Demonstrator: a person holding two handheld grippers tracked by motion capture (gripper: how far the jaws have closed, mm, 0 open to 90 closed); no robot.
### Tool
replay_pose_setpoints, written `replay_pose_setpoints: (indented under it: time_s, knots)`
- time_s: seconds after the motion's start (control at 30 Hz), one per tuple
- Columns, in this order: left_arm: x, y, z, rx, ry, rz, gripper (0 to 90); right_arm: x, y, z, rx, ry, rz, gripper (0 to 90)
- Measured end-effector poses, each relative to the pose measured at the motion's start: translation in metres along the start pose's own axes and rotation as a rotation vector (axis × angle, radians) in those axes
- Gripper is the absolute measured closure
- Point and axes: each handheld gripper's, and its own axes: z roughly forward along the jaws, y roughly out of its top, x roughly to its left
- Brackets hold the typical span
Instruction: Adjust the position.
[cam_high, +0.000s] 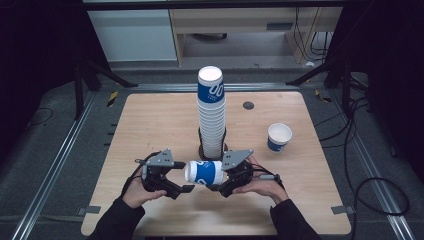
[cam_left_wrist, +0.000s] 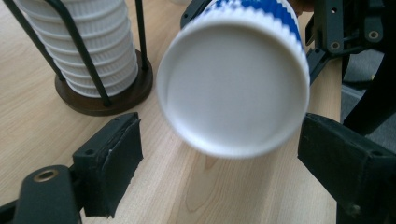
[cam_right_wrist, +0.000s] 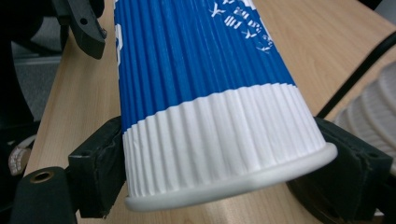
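Observation:
A blue and white ribbed paper cup (cam_high: 206, 172) lies on its side in the air just above the wooden table (cam_high: 150, 130), between the two grippers. My right gripper (cam_high: 223, 183) is shut on the white band near its rim; in the right gripper view both pads (cam_right_wrist: 100, 170) press against the cup (cam_right_wrist: 205, 93). The cup's closed base (cam_left_wrist: 233, 88) faces my left gripper (cam_high: 181, 176). The left gripper's jaws stand open on either side of that base, and its pads (cam_left_wrist: 119, 163) are not touching it.
A tall stack of cups (cam_high: 211, 112) stands in a black wire holder on a round brown base (cam_left_wrist: 102, 100), just behind the grippers. One upright cup (cam_high: 279, 137) stands at the right. A small dark disc (cam_high: 248, 105) lies further back.

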Motion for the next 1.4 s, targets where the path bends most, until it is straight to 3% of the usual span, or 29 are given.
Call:
replay_pose_setpoints:
  time_s: [0.23,0.4,0.5,0.67,0.93,1.27,1.4]
  knots:
    - [-0.003,0.000,0.010,0.051,-0.037,0.017,15.3,0.008,0.000,0.014,0.041,0.042,-0.039,13.9]
    - [-0.004,-0.001,0.013,0.062,-0.060,0.024,19.2,0.011,0.000,0.017,0.053,0.060,-0.060,13.9]
    - [-0.005,-0.001,0.013,0.061,-0.078,0.030,24.3,0.012,0.000,0.018,0.064,0.066,-0.060,13.8]
    - [-0.004,-0.002,0.012,0.058,-0.091,0.024,25.4,0.012,-0.001,0.018,0.067,0.078,-0.053,12.9]
    - [0.002,-0.003,0.002,0.000,-0.092,-0.001,25.7,0.006,0.002,0.010,0.004,0.079,0.000,8.9]
    - [0.016,-0.007,-0.015,-0.131,-0.057,-0.071,25.6,-0.009,0.000,-0.010,-0.110,0.019,0.116,7.0]
    - [0.016,-0.007,-0.016,-0.169,-0.069,-0.077,25.6,-0.011,-0.001,-0.013,-0.162,0.027,0.151,6.9]
